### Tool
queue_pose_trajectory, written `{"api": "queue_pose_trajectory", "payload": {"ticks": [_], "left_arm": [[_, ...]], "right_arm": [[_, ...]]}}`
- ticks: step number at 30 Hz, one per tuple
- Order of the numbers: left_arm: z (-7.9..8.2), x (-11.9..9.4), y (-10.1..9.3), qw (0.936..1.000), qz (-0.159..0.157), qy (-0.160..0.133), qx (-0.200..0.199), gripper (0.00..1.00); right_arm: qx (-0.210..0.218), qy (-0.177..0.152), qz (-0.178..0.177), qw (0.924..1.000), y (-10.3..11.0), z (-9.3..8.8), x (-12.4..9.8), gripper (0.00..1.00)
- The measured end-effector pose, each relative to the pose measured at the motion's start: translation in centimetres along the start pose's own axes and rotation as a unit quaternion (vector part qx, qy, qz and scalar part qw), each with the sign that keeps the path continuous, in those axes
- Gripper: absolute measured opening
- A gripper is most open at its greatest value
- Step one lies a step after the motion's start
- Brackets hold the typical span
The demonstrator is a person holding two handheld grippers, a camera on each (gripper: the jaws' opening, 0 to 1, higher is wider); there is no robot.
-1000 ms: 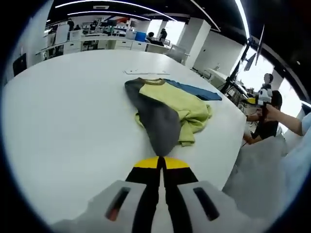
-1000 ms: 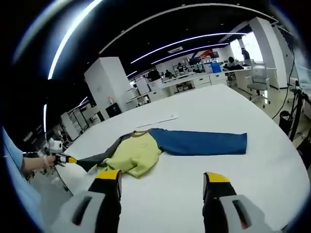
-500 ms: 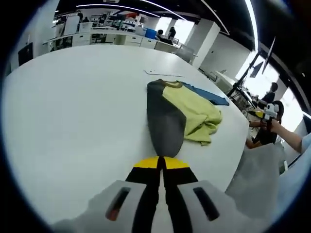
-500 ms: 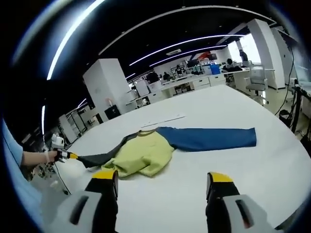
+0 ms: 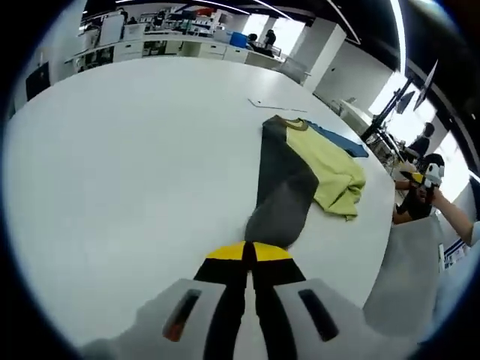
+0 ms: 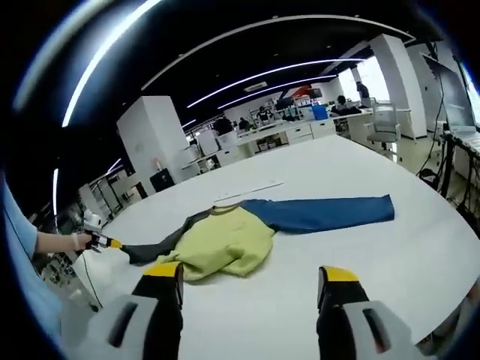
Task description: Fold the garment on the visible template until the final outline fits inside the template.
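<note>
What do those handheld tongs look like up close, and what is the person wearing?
Each pair of tongs, the left and the right, has two black jaws with yellow tips rising from a pale grey body with dark slots; the left one shows an orange mark in one slot. A light blue sleeve shows at the edge.

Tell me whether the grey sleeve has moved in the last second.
Yes. In the right gripper view the grey sleeve, held by the left gripper, is drawn straighter, out toward the table's edge, while the blue sleeve lies flat.
</note>
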State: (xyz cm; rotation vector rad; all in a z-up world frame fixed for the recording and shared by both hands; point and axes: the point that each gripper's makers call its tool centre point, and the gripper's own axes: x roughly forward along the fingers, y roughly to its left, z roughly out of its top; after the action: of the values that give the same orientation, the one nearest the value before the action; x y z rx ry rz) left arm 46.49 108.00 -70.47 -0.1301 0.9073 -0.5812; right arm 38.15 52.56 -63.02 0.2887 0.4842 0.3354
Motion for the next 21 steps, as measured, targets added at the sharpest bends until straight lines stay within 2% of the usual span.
{"api": "queue_pose_trajectory", "payload": {"ticks": [8, 12, 15, 21], "left_arm": [[-0.1, 0.3, 3.6, 0.9996, 0.012, 0.025, 0.007, 0.00], [-0.4, 0.4, 5.5, 0.9993, 0.018, 0.034, -0.004, 0.00], [-0.7, 0.6, 7.1, 0.9986, 0.031, 0.043, -0.007, 0.00], [-0.1, 1.1, 9.7, 0.9970, 0.065, 0.039, -0.014, 0.00]], "right_arm": [[0.000, 0.002, -0.021, 0.9998, 0.9, 0.0, 0.3, 0.73], [0.000, 0.004, -0.029, 0.9996, 0.9, 0.2, 0.4, 0.73], [-0.001, 0.003, -0.034, 0.9994, 1.2, 0.5, 0.5, 0.73], [0.000, 0.008, -0.043, 0.9990, 1.3, 0.5, 0.4, 0.72]]}}
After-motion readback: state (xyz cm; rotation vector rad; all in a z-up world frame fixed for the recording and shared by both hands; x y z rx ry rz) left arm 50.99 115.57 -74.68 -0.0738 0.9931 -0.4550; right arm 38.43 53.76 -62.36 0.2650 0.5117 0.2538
